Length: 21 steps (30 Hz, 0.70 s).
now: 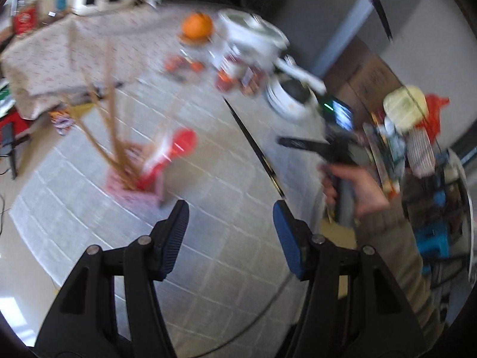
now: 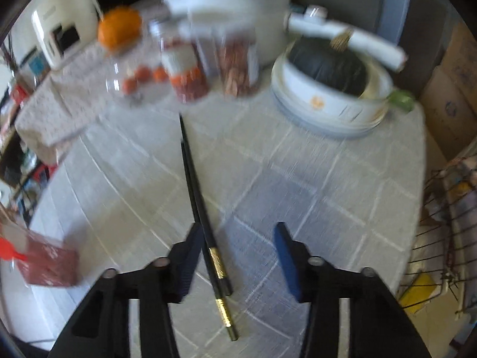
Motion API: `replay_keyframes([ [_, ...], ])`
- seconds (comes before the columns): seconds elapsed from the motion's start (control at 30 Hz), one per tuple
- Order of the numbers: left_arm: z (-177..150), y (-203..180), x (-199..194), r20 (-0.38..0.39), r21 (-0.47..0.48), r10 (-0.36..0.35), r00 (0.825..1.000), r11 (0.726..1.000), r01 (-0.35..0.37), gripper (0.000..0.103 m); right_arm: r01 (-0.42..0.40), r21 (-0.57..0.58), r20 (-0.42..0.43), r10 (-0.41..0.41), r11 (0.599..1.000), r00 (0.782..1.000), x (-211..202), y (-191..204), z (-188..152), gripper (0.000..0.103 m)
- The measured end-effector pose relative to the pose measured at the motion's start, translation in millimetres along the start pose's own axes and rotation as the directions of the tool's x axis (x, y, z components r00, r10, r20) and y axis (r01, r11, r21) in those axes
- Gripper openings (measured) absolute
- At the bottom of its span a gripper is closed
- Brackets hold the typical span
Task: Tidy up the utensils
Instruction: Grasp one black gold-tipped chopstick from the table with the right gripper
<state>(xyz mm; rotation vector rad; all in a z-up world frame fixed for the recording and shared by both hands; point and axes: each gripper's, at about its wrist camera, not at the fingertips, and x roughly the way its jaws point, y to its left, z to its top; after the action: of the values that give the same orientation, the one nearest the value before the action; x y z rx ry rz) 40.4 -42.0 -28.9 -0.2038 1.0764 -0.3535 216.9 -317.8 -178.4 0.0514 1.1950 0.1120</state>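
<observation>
A pair of black chopsticks [image 2: 196, 188] with gold bands lies on the grey checked tablecloth [image 2: 298, 179]. My right gripper [image 2: 238, 228] hangs over their thick ends, open; they run between its fingers close to the left pad, which does not press them. A hand [image 1: 357, 185] carries that gripper in the left wrist view, where the black chopsticks [image 1: 253, 146] lie beside it. To the left, a pink holder [image 1: 134, 191] contains wooden chopsticks [image 1: 111, 119] and a red spoon [image 1: 179, 146]. My left gripper [image 1: 231, 208] is open with nothing in it, above bare cloth near the holder.
At the back of the table stand a white pot [image 2: 253, 9], an orange [image 2: 119, 26], jars of food [image 2: 184, 71] and a bowl holding a dark squash [image 2: 328, 68]. A wire rack [image 2: 441, 238] sits past the table's right edge. Both views are blurred.
</observation>
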Motion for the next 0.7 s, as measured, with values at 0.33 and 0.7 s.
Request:
replay_keyframes([
  [0.33, -13, -11, 67, -0.16, -0.027, 0.02, 0.987, 0.999, -0.025, 0.06, -0.061, -0.119, -0.056, 0.055, 0.991, 0.997, 47, 17, 7, 0.028],
  [0.7, -18, -22, 101, -0.206, -0.025, 0.063, 0.977, 0.997, -0.069, 0.06, -0.174, -0.114, -0.271, 0.138, 0.978, 0.953, 38, 5, -20, 0.006],
])
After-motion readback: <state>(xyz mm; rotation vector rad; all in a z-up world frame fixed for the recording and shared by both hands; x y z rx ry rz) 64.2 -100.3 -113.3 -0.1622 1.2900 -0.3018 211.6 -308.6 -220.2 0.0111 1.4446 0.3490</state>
